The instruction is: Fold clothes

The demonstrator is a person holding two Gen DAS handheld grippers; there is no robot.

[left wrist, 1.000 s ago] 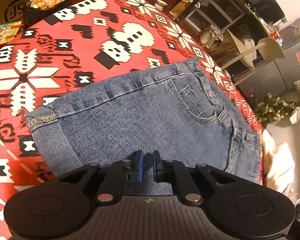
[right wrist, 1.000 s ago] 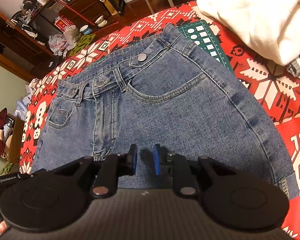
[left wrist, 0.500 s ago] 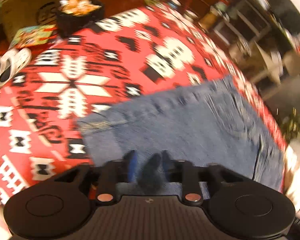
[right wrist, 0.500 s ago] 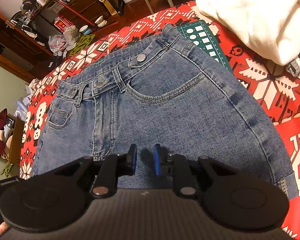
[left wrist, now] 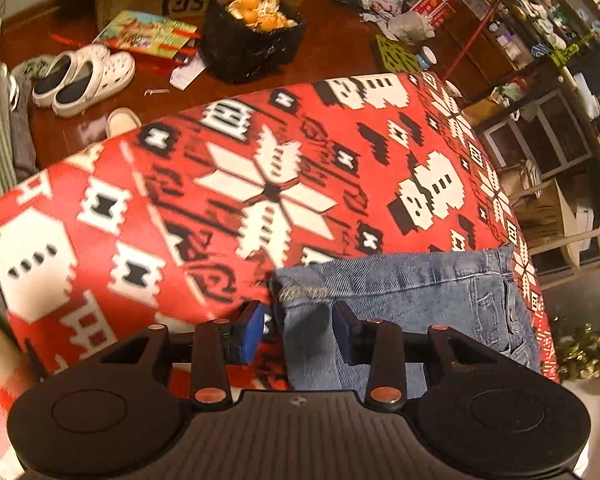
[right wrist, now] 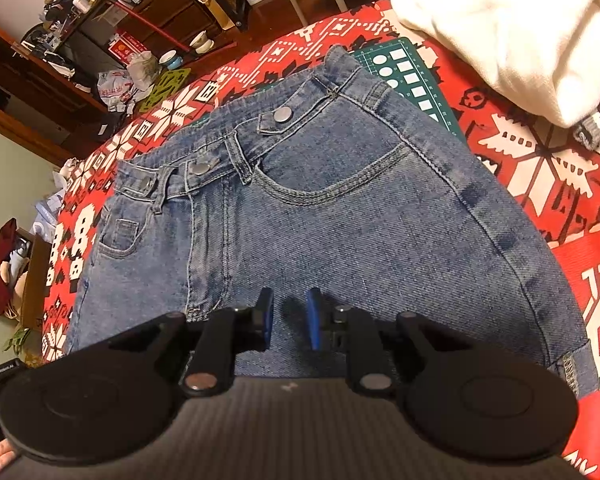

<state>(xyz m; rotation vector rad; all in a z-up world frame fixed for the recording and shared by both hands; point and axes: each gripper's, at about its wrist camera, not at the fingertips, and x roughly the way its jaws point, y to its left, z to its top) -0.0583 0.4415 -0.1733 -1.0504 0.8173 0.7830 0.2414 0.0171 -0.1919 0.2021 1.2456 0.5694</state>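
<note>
On the red patterned tablecloth [left wrist: 148,216]:
Blue denim shorts [right wrist: 340,216]: flat, front up; waistband pointed away.
Left gripper [left wrist: 298,330]: wide open, straddling hem corner.
Right gripper [right wrist: 289,318]: slightly parted, empty, above shorts.

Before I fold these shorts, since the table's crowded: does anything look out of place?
Yes: the denim shorts overlap a green cutting mat at the waistband, and a white garment lies heaped beside them.

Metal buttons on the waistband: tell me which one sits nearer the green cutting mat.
The upper-right button, on the short tab of the denim shorts. It lies closer to the green mat; the other button sits further left, by the fly.
</note>
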